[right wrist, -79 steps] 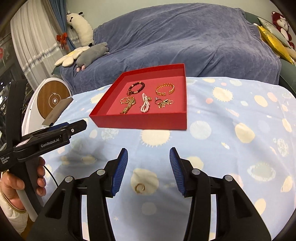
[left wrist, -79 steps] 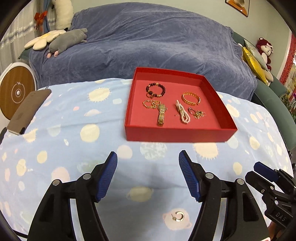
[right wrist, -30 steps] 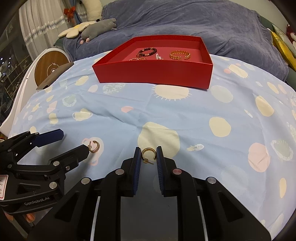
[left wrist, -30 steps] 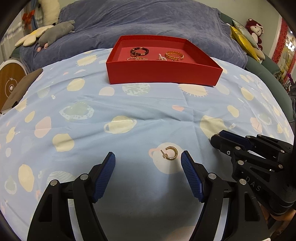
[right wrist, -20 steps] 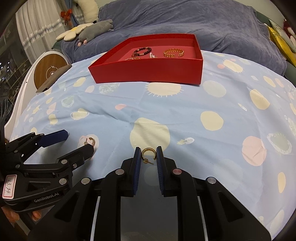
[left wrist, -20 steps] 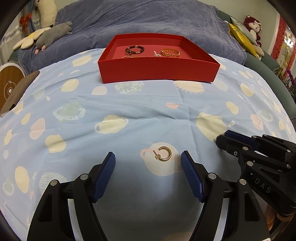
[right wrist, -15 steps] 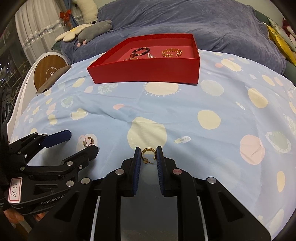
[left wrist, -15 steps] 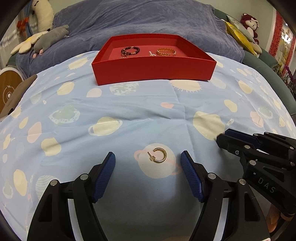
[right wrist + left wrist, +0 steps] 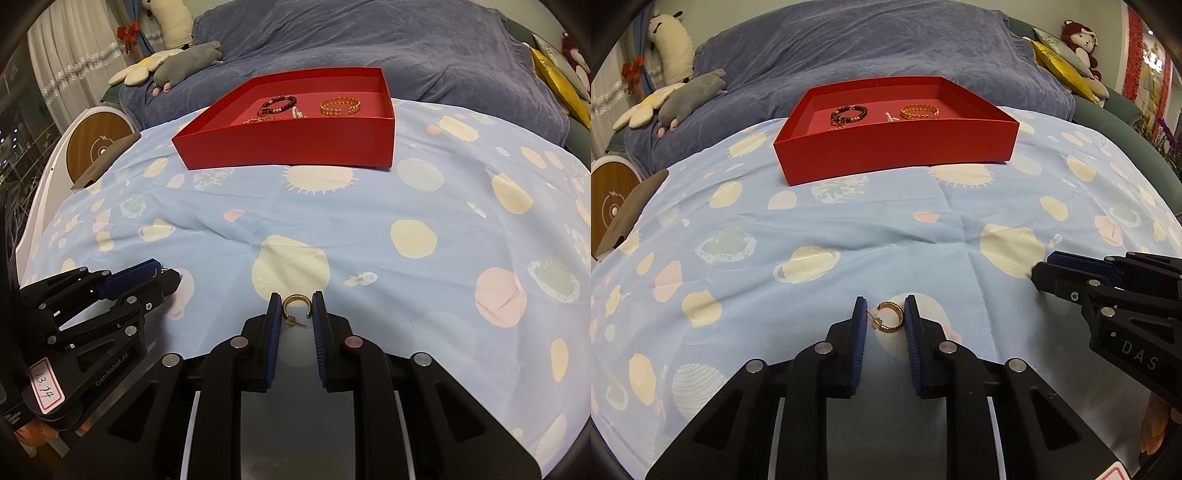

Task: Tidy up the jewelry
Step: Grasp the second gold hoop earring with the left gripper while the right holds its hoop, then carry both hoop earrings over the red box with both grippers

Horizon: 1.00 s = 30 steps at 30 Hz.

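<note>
Left gripper (image 9: 885,317) jaws just closed onto 1 gold hoop earring (image 9: 888,318); right gripper (image 9: 294,309) clamped on second hoop earring (image 9: 296,304). Red tray (image 9: 897,146) beyond.

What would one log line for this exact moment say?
left jaws: just closed on gold earring | right jaws: shut on second earring | both on tablecloth | red box: bracelets inside

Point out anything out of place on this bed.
Two gold hoop earrings sit outside the red tray, down at the cloth's near edge. The left tool has just been closing around one earring; the right tool grips the other earring. Bracelets are already inside the tray.
</note>
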Tool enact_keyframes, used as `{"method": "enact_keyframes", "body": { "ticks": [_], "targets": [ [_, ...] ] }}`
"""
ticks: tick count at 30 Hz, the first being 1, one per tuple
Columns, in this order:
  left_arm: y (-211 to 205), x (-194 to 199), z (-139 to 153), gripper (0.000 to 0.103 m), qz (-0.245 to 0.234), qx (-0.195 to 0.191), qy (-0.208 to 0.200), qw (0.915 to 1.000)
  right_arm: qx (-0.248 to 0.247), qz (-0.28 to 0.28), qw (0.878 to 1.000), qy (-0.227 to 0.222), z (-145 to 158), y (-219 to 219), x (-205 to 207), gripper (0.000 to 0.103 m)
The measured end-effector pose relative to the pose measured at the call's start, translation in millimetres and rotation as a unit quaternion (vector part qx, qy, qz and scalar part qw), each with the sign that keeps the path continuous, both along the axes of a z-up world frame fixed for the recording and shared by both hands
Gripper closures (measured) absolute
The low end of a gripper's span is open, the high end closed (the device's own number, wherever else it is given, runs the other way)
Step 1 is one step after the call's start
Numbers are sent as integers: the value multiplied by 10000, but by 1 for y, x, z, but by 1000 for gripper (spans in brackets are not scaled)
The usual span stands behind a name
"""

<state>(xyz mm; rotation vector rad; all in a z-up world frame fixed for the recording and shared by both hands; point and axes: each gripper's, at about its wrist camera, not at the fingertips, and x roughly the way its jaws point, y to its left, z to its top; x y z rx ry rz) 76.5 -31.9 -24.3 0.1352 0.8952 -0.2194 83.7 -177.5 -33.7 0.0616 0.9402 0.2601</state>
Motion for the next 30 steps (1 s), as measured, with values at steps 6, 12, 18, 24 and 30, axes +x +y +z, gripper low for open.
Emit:
{"method": "enact_keyframes", "body": {
  "ticks": [6, 12, 18, 24, 30],
  "targets": [
    [5, 0, 1, 86, -12, -195, 109, 9997, 31, 19, 10000, -31, 3, 1, -2, 87],
    [13, -2, 6, 86, -6, -583, 328, 9978, 89, 49, 9999, -56, 8, 3, -3, 87],
    [18, -2, 19, 86, 31, -776, 269, 9966, 183, 113, 9997, -144, 19, 10, -3, 87],
    [22, 4, 35, 86, 115, -892, 153, 9958, 267, 106, 9992, -269, 33, 15, 3, 87],
    [24, 19, 55, 86, 240, -947, -9, 9952, 300, 111, 9984, -469, 54, 19, 16, 87]
  ]
}}
